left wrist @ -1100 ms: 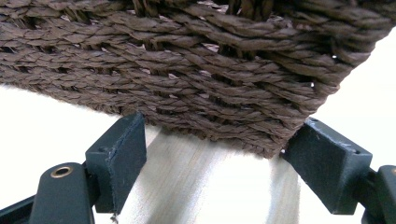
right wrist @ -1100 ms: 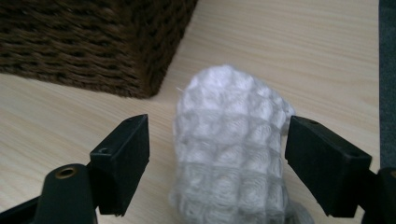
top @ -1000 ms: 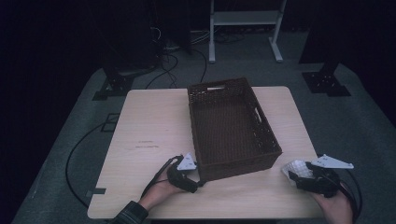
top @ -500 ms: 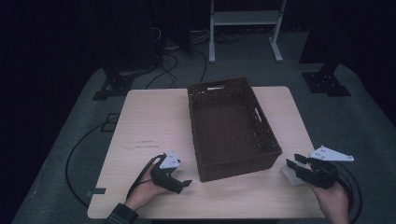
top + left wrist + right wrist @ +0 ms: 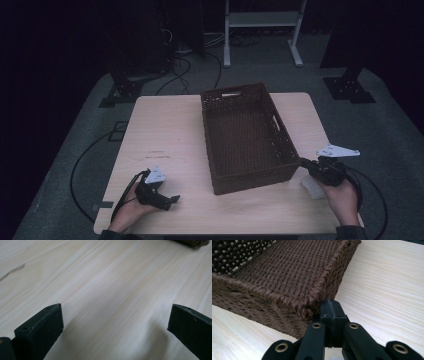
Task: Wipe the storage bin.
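Basket (image 5: 246, 137): brown woven, empty, lengthwise on the middle-right of the table (image 5: 165, 130); handle slots in its far end and right wall.

Right gripper (image 5: 306, 165): at the basket's near right corner, jaws just closed flat together with nothing between them; tips right at the woven rim (image 5: 307, 303), contact not clear.

Left gripper (image 5: 172, 200): near the table's front edge, well left of the basket, jaws just spread wide over bare wood.

Surroundings: dark floor, cables (image 5: 82, 172), white stand (image 5: 262, 20) beyond the far edge; left half of the tabletop open
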Tool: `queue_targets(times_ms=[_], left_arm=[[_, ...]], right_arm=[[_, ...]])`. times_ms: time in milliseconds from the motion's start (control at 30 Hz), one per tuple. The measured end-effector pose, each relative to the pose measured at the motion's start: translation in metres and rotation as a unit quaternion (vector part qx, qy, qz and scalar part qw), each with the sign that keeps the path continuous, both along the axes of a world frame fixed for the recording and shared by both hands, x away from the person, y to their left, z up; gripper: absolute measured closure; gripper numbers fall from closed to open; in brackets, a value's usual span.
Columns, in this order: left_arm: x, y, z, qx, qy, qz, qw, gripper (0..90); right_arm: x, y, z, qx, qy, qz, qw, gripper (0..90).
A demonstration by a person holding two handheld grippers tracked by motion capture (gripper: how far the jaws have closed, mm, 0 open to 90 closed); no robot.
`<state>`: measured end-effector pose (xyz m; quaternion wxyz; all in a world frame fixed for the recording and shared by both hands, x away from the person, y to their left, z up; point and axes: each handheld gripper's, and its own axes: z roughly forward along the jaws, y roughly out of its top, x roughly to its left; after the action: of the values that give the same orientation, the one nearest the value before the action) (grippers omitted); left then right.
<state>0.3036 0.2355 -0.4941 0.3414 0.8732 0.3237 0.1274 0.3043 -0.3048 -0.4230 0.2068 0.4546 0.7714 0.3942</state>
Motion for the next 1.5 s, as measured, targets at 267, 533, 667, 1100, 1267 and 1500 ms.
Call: queue_targets(times_ms=[267, 533, 667, 1100, 1267, 1500], left_arm=[[-0.002, 0.017, -0.005, -0.009, -0.018, 0.009, 0.9998, 0.0], [-0.002, 0.02, -0.006, -0.014, -0.021, 0.005, 0.9997, 0.0], [-0.002, 0.02, -0.006, -0.014, -0.021, 0.005, 0.9997, 0.0], [-0.002, 0.02, -0.006, -0.014, -0.021, 0.005, 0.9997, 0.0], [-0.002, 0.02, -0.006, -0.014, -0.021, 0.005, 0.9997, 0.0], [-0.002, 0.02, -0.006, -0.014, -0.021, 0.005, 0.9997, 0.0]], right_arm=[[-0.002, 0.008, 0.002, -0.007, 0.004, 0.016, 0.9998, 89.5], [-0.009, 0.025, 0.004, -0.025, 0.003, 0.039, 0.9989, 89.5], [-0.01, 0.03, 0.004, -0.027, 0.003, 0.049, 0.9984, 89.3], [-0.033, 0.014, -0.001, -0.016, 0.0, 0.036, 0.9992, 47.0], [-0.045, 0.019, -0.007, -0.016, -0.001, 0.05, 0.9986, 33.9], [-0.056, 0.032, -0.025, -0.009, 0.0, 0.077, 0.997, 16.5]])
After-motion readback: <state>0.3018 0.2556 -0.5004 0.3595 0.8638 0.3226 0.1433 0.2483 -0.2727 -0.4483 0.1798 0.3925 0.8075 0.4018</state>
